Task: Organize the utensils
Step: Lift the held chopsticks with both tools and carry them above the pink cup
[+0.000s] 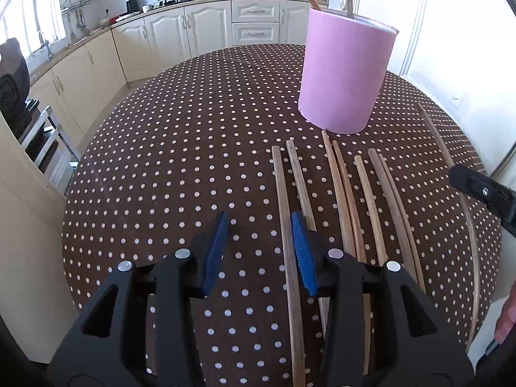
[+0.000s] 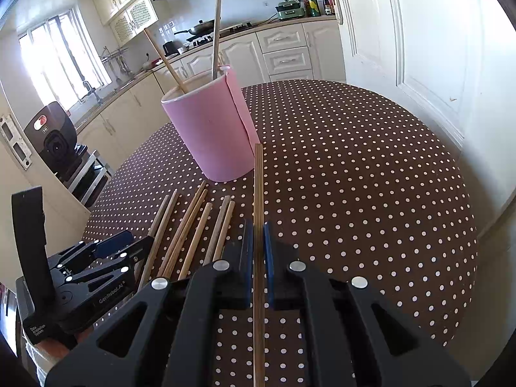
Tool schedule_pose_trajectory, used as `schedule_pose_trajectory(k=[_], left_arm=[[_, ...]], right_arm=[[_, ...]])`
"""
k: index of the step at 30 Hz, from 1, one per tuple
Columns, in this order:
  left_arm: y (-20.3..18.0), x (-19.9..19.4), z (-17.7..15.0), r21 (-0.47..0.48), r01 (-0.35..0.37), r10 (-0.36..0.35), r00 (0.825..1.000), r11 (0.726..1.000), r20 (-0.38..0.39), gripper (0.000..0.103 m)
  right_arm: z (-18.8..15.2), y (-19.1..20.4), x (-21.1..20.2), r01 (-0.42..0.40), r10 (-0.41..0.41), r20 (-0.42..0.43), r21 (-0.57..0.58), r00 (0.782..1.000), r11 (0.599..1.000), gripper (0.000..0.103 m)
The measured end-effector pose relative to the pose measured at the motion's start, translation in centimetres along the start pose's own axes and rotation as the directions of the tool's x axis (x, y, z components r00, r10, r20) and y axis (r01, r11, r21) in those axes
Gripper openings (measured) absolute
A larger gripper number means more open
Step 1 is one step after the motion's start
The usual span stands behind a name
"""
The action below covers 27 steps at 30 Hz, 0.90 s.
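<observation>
While the dotted table spreads beyond our fingers, the pink holder stands ahead of them with two chopsticks upright inside. Loose chopsticks lie in a row just right of our left gripper, marked "GenRobot.AI"; its jaws stand apart, straddling one stick untouched. Our right gripper is clenched on a single chopstick.
</observation>
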<state>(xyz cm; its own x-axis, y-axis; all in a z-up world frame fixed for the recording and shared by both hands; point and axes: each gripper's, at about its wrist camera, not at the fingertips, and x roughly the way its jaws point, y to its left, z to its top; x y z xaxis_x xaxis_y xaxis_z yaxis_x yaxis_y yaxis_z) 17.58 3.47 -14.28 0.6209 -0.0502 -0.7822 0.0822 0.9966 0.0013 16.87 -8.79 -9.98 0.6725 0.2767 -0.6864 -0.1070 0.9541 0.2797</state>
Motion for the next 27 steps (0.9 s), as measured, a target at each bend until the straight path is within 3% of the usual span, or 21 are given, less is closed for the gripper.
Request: schedule_pose_trajectory(k=[2,3,5,19,27], left_arm=[[-0.2,0.2,0.4,-0.034,-0.019,0.019,1.0,0.999,-0.004,0.036],[-0.6,0.4,0.5,-0.03,-0.029,0.029,1.0,0.999,0.003,0.023],[-1.0,0.4,0.4,-0.016,0.003,-0.003,1.0,1.0,0.019,0.007],[2.2,-1.8,1.6,-0.162,0.08,-0.061,0.991,0.984,0.121,0.006],[1.8,-4.2,3.5,-0.152,0.105,-0.068,0.971,0.983,0.231,0.006]], right_arm=[[-0.1,0.0,-0.1,0.0,0.0,-0.001,0.0,1.0,1.0,0.005],[-0.1,-0.1,-0.1,0.0,0.0,-0.001,0.001,1.0,1.0,0.005],[-0.1,-0.1,-0.2,-0.002,0.002,0.0,0.006,1.0,1.0,0.005],[1.0,-0.2,-1.8,-0.016,0.016,0.062,-0.007,0.998,1.0,0.005],[2.6,0.7,-2.9,-0.032,0.037,0.127,-0.037,0.991,0.999,0.005]])
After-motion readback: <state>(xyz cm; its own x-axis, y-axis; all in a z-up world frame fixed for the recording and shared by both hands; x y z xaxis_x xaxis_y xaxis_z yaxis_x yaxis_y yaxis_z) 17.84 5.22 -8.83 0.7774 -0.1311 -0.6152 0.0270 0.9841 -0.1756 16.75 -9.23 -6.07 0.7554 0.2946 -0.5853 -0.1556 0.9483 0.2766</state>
